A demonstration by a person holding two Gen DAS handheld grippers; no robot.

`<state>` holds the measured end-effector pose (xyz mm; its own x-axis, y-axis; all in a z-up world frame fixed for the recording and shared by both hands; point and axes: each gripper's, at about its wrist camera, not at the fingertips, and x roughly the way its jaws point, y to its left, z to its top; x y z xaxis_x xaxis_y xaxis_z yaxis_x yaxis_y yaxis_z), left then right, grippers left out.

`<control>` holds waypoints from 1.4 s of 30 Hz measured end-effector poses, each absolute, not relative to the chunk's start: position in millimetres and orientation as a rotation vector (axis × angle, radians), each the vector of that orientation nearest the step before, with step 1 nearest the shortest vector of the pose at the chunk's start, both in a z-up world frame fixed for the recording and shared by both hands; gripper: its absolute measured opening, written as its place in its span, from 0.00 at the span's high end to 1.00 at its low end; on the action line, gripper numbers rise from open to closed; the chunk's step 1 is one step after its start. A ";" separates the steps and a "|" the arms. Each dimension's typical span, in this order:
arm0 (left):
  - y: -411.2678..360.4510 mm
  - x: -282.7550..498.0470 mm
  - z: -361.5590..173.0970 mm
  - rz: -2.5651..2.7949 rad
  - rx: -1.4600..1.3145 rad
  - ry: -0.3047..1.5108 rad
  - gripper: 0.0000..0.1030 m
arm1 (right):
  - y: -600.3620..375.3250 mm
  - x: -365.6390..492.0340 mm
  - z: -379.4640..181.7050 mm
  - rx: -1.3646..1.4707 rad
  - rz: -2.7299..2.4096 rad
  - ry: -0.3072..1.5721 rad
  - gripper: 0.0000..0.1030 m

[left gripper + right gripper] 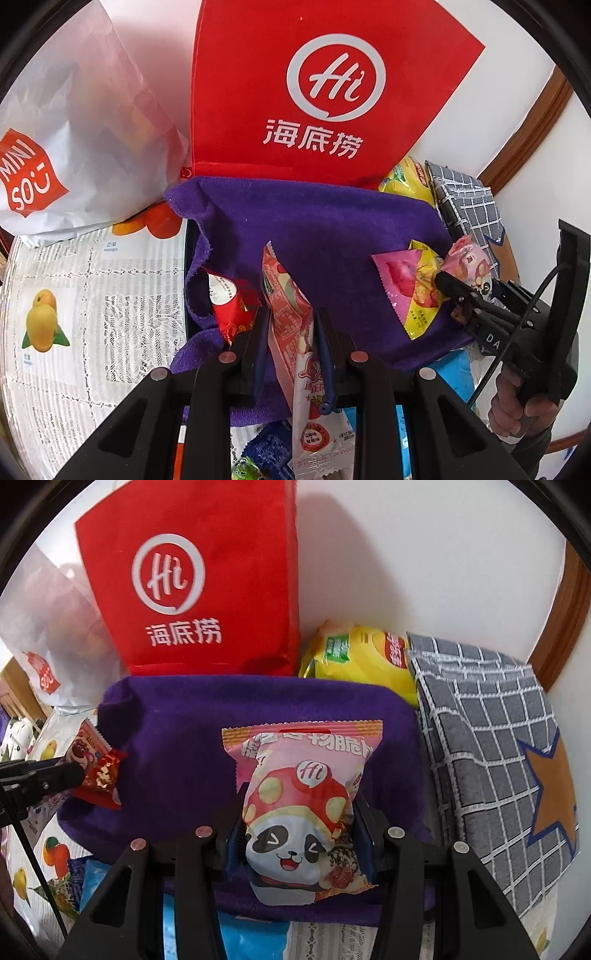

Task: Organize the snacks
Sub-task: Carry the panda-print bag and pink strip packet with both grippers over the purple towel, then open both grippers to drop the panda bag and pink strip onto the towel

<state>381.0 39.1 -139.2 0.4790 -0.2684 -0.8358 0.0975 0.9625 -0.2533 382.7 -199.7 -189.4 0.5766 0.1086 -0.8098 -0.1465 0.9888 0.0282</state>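
In the left wrist view, the left tongs (291, 354) pinch a long strawberry snack packet (286, 314) at lower centre, over the purple cloth-lined container (332, 229). Already lying on the cloth are a red candy packet (232, 306) left of centre and a pink-and-yellow packet (410, 288) to the right. The right tongs (448, 286) enter from the right edge. More wrapped snacks (266, 450) lie at the bottom edge on the lace-covered desk (92, 314), so the sorting looks partly done

In the right wrist view, the right tongs (299, 834) grip a pink panda snack bag (299, 801) at centre, above the purple cloth; it is not yet released. A yellow bag (362, 657) at upper right and blue packets (251, 938) at the bottom apparently remain
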 end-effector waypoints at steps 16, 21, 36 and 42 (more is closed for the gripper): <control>30.5 398.1 -162.0 -0.215 -0.172 1.104 0.76 | -200.9 387.7 -195.1 -0.068 0.156 0.963 0.43; 27.2 400.3 -166.9 -0.217 -0.166 1.107 0.76 | -200.8 387.6 -196.0 -0.081 0.152 0.963 0.39; 20.9 386.2 -142.2 -0.215 -0.122 1.015 0.31 | -203.3 379.7 -180.4 -0.073 0.123 0.935 0.25; 19.5 368.4 -127.3 -0.195 -0.091 0.995 0.31 | -204.9 362.3 -156.3 -0.059 0.110 0.887 0.24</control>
<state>368.4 19.5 -127.3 0.5289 -0.2044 -0.8237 0.1216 0.9788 -0.1648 362.3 -204.9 -156.3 0.6269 0.0713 -0.7759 -0.1199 0.9928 -0.0056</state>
